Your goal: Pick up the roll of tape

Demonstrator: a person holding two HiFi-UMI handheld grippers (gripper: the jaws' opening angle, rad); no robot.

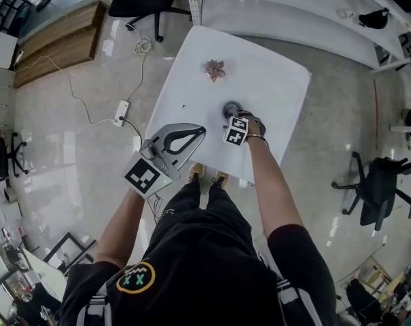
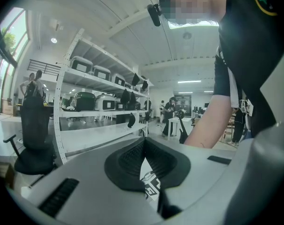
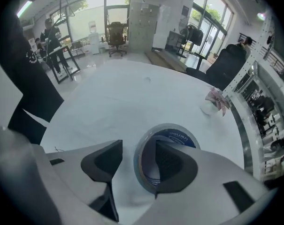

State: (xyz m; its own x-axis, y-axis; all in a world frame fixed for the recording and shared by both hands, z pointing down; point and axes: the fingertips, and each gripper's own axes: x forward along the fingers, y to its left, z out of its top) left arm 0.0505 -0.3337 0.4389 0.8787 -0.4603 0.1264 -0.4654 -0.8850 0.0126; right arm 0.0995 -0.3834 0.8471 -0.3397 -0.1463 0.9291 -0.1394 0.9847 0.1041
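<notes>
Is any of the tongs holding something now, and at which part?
Nothing is held yet. The right tongs stand open astride the wall of the tape roll, one jaw inside its hole, one outside. The left tongs are shut and empty.

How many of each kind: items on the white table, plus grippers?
Roll of tape: 1
Pink flower: 1
Grippers: 2 (left gripper, jaws together; right gripper, jaws apart astride the roll's wall)
Total: 4

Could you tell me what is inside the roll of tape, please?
One jaw of the right gripper stands inside the roll of tape; its blue inner lining shows. The table beneath is covered.
</notes>
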